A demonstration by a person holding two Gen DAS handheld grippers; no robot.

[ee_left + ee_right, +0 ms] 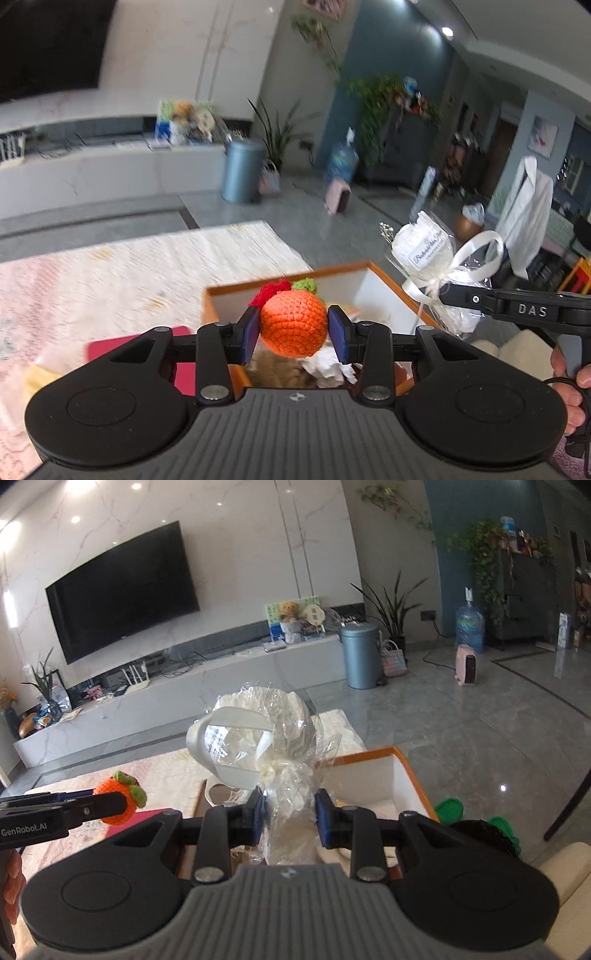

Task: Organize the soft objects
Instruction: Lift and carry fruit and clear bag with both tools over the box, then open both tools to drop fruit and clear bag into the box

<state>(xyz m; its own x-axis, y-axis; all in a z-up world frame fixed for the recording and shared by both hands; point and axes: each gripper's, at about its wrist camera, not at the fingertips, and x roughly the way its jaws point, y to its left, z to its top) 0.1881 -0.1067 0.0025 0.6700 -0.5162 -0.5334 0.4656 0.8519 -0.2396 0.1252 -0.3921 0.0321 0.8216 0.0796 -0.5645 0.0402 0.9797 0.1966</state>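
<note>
Left claw [293, 334]: clamped on crocheted orange fruit [293, 323], held above orange-rimmed box [364, 266]. Right claw [290, 818]: pinching cellophane-wrapped white bundle [266, 723] with ribbon bow [229, 753], above the same box's far corner. Pink rug [129, 266] beyond, on the floor.

This is a home living room. A large flat television [122, 590] hangs on a marble-look wall above a long low media console [184, 690]. Houseplants [391, 605], a blue pedal bin [360, 655], a water jug [470, 626] and what may be a patterned rug [147, 266] complete it.
</note>
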